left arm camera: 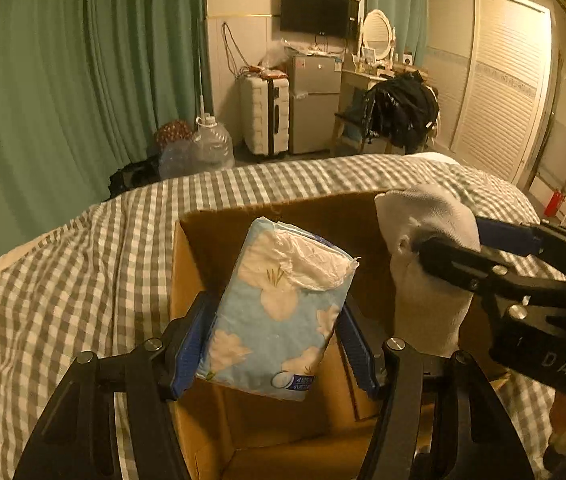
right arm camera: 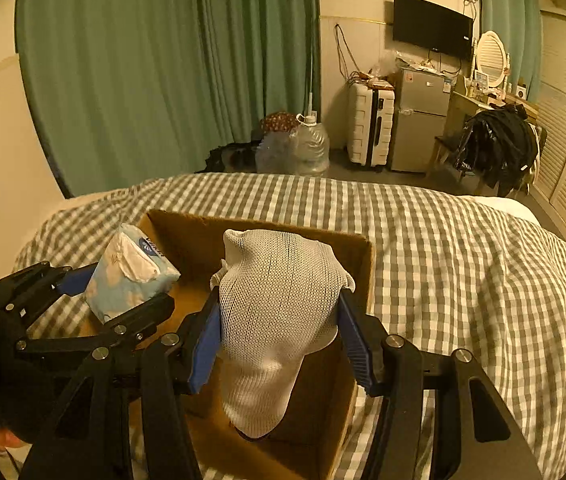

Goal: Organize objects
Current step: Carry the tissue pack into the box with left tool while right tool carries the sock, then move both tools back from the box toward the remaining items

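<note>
My left gripper is shut on a blue flowered tissue pack and holds it above an open cardboard box that sits on the bed. My right gripper is shut on a white knit sock, which hangs down into the same box. In the left wrist view the sock and right gripper are to the right of the pack. In the right wrist view the pack and left gripper are at the left, over the box's left edge.
The box rests on a grey-and-white checked bedcover. Beyond the bed are green curtains, water jugs, a white suitcase, a small fridge and a chair draped with black clothes.
</note>
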